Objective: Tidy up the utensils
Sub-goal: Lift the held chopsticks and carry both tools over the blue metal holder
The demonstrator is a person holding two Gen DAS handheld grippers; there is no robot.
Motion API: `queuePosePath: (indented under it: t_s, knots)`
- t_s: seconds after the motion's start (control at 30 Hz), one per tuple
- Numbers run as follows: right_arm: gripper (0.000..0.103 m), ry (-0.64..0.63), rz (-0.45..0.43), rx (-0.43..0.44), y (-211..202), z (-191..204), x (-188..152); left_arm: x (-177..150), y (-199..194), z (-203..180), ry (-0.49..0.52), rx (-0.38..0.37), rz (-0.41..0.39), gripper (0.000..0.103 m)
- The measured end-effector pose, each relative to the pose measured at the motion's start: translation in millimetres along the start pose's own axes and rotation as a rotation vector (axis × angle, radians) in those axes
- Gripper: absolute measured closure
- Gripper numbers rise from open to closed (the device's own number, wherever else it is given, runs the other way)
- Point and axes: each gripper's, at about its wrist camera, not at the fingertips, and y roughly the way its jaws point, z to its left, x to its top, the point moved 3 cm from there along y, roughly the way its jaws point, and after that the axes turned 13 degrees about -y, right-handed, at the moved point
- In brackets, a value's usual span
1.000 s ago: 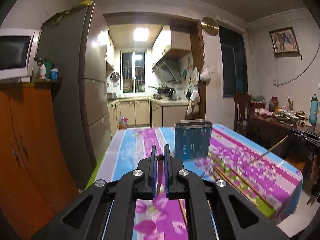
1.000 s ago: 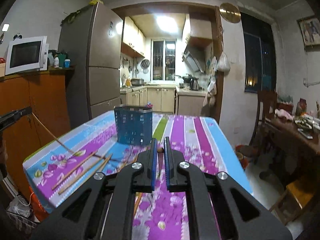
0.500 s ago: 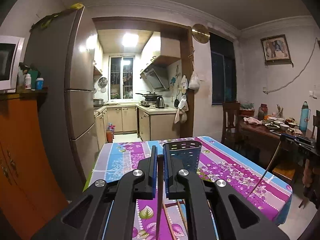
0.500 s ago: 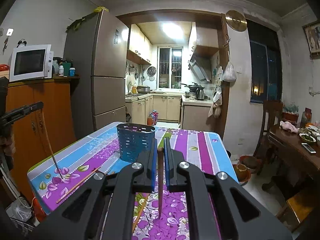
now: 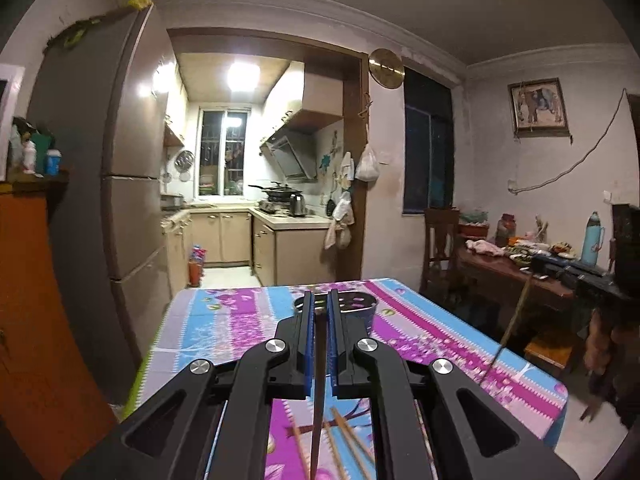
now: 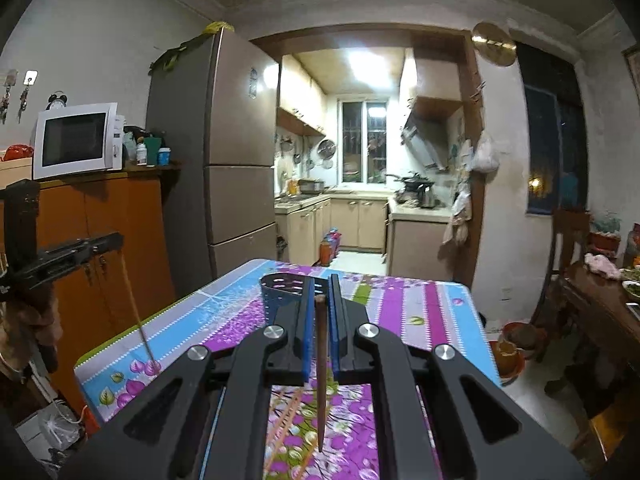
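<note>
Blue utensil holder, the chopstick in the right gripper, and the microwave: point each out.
Blue utensil holder [image 6: 280, 298]: right wrist view, perforated side wall.
Chopstick [image 6: 321, 380]: right wrist view, mid-shaft below the gripper.
Microwave [image 6: 76, 141]: right wrist view, door window.

Left gripper [image 5: 319, 312] was clamped on a chopstick [image 5: 318, 400] hanging down; right gripper [image 6: 319, 300] likewise gripped a hanging chopstick [image 6: 321, 376], both grippers near level.

Two fisheye views, each looking forward and slightly down along its own gripper's black fingers, close above a table with a floral striped cloth [image 5: 440, 344]. Both face the lit kitchen doorway and share the blue perforated plastic holder [image 6: 280, 292].
</note>
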Motion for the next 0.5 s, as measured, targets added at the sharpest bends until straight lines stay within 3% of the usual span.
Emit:
queuePosePath:
  t_s: [0.13,0.37,0.5]
  knots:
    - [0.098,-0.012,-0.003,0.024,34,-1,23,24,37,-6,-0.024,-0.035,-0.033,0.096]
    - [0.098,0.037,-0.174,-0.040,86,-33,107,121,104,-11,-0.078,-0.028,-0.269,0.096]
    - [0.098,0.080,-0.209,-0.082,127,-49,117,138,144,-8,-0.104,-0.012,-0.316,0.095]
